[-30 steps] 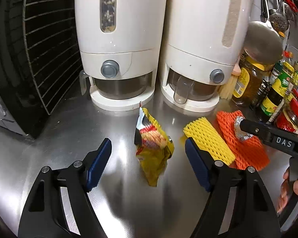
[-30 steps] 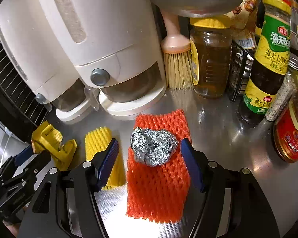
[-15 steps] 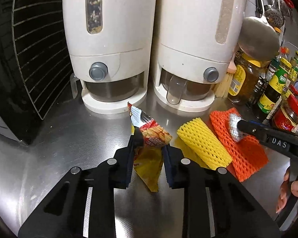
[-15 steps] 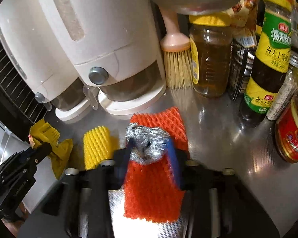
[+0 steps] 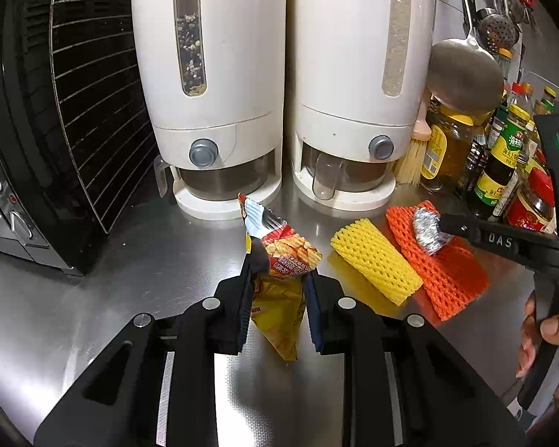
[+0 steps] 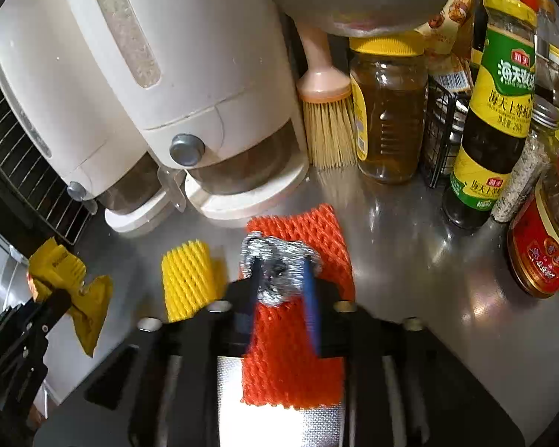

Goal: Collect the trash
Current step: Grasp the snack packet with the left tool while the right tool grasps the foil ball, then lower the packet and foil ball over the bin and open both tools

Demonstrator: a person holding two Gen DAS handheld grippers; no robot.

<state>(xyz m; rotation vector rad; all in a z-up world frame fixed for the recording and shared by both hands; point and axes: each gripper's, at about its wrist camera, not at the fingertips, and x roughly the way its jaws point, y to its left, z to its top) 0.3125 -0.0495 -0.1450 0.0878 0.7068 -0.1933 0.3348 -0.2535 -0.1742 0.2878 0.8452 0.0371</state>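
My left gripper (image 5: 277, 283) is shut on a crumpled yellow and red snack wrapper (image 5: 279, 257) and holds it just above the steel counter. My right gripper (image 6: 281, 275) is shut on a crumpled foil ball (image 6: 279, 260), over an orange foam net (image 6: 294, 357). A yellow foam net (image 5: 376, 260) lies between the wrapper and the orange net (image 5: 447, 279). The foil ball (image 5: 426, 231) and right gripper (image 5: 443, 225) also show in the left wrist view. The wrapper (image 6: 74, 287) shows in the right wrist view at the far left.
Two white dispensers (image 5: 279, 85) stand at the back of the steel counter (image 5: 130, 260). A black oven with a wire rack (image 5: 56, 111) is at the left. Sauce bottles and jars (image 6: 499, 111), a brush (image 6: 328, 119) and a ladle (image 5: 466, 74) crowd the right.
Both grippers closed from wide open: the left onto the snack wrapper, the right onto the foil ball. Both have since lifted their items slightly.
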